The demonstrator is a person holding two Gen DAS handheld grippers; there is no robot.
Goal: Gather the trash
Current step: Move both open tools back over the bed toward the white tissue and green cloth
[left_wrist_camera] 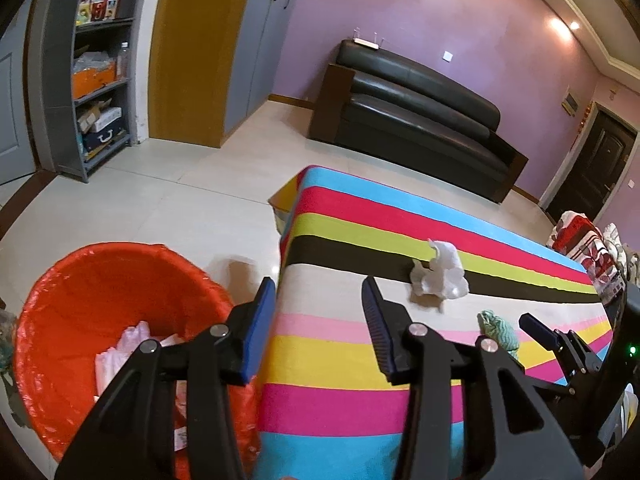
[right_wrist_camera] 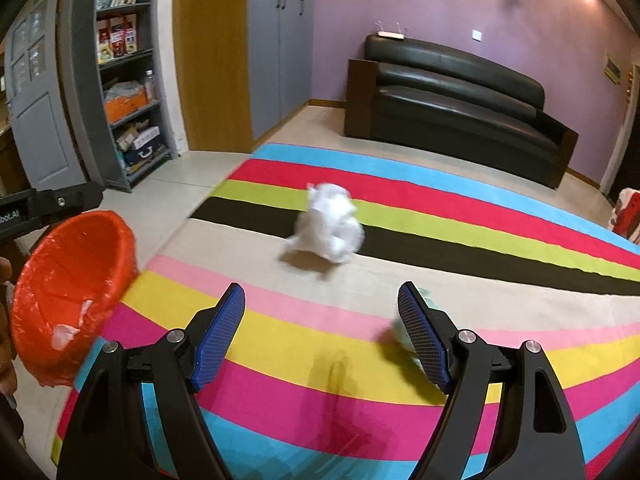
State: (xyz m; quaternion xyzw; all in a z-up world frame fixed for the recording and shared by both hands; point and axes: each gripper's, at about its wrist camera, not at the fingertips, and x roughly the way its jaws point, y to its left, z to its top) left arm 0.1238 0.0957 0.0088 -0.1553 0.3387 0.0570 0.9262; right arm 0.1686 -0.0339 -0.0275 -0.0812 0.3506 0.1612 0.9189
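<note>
Striped tabletop (right_wrist_camera: 360, 360) under both tongs, pale tiled floor (left_wrist_camera: 160, 208) beyond. Left tongs (left_wrist_camera: 318, 308) released, empty, beside red-lined bin (left_wrist_camera: 80, 280). Right tongs (right_wrist_camera: 322, 316) released, empty. White crumpled tissue (right_wrist_camera: 328, 224) ahead of them, green wad (left_wrist_camera: 500, 330) by the right finger. Black sofa (right_wrist_camera: 460, 92) against purple wall (right_wrist_camera: 440, 0).

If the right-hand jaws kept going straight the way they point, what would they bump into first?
Probably the striped tablecloth just short of the crumpled white tissue; the right gripper is open and empty. Depth is hard to judge.
</note>
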